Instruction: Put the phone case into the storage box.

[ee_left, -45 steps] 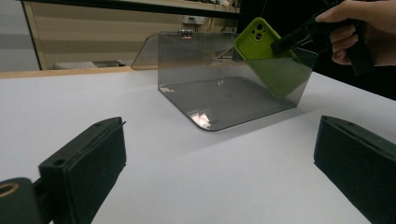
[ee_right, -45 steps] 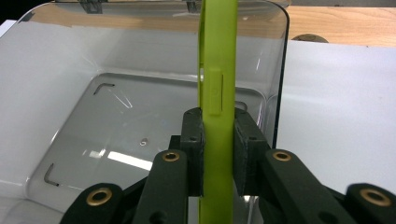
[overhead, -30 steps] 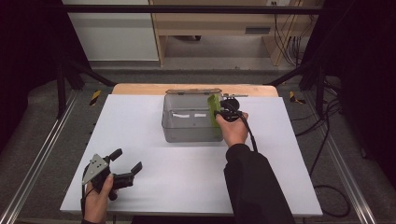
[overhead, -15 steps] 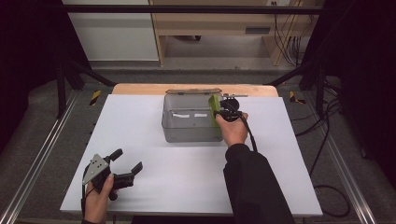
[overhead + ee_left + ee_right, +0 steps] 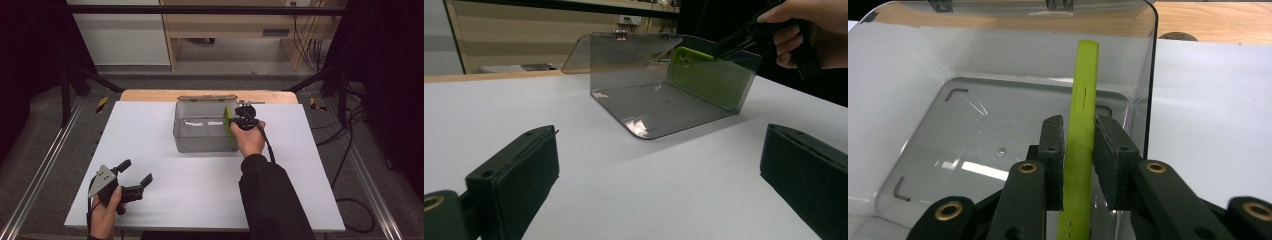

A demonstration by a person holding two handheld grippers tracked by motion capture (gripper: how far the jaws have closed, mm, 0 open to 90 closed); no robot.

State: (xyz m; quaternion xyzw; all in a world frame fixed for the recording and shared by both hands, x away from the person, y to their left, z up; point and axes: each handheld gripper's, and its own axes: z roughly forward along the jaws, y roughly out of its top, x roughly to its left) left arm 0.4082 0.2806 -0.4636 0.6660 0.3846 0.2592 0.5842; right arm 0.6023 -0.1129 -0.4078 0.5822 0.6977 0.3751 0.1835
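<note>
The right tongs (image 5: 1078, 150) reach over the right-hand wall of a clear smoky box (image 5: 200, 134) that stands open on the white counter (image 5: 150, 200), and a lime-green phone case (image 5: 1082, 115) stands on edge between their two black pads. In the right gripper view the pads flank the case closely on both sides; the left pad lies against it, while a thin gap seems to show at the right pad, so whether the grip is firm cannot be told for certain, though the case stays upright there inside the box, close to its right wall. In the left gripper view the same green case (image 5: 704, 80) leans along that wall beneath the right tongs (image 5: 744, 40). The left tongs (image 5: 134, 176) sit well apart from the box, near the counter's front left edge, with jaws spread wide and nothing between them.
</note>
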